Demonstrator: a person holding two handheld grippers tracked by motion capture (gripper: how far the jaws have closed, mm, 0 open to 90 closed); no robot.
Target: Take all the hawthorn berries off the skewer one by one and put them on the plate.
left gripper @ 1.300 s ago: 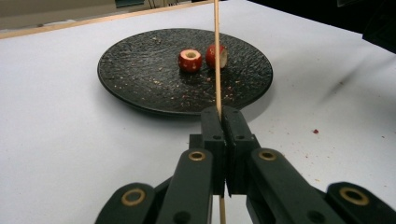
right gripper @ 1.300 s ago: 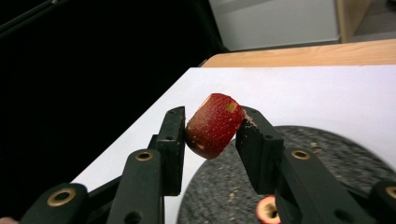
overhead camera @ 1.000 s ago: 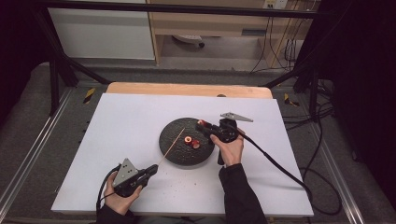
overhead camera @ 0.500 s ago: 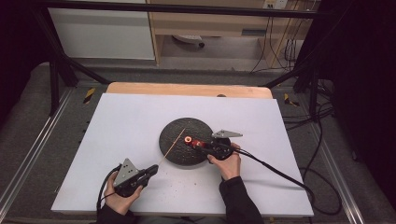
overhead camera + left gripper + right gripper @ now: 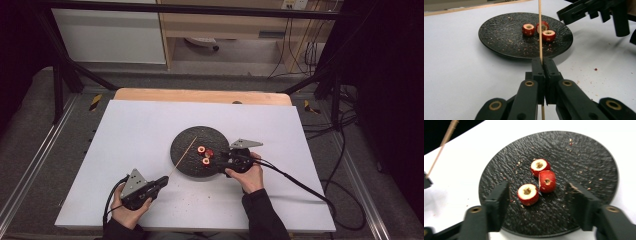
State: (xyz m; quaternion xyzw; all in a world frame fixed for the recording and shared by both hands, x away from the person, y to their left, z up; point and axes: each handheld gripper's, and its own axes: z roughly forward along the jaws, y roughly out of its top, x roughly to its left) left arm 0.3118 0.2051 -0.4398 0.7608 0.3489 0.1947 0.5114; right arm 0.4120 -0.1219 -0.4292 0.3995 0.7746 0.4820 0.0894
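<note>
A round black plate (image 5: pixel 196 150) sat near the middle of the white table (image 5: pixel 125 140). It held three red fruit pieces (image 5: pixel 539 181) with hollowed cores, clustered toward its right side, two cut face up and one tipped on its side; the tipped piece and the farthest one looked to be touching. Fine crumbs lay scattered over the plate's rough surface.

The right gripper (image 5: pixel 225 159) hovered at the plate's near right edge, its jaws just having been opening and now standing apart on either side of the nearest piece (image 5: pixel 528 194), pads not pressing it.

The left gripper (image 5: pixel 543 65), near the table's near left, was clamped on a thin wooden skewer (image 5: pixel 540 30), which slanted up over the plate's left part.
</note>
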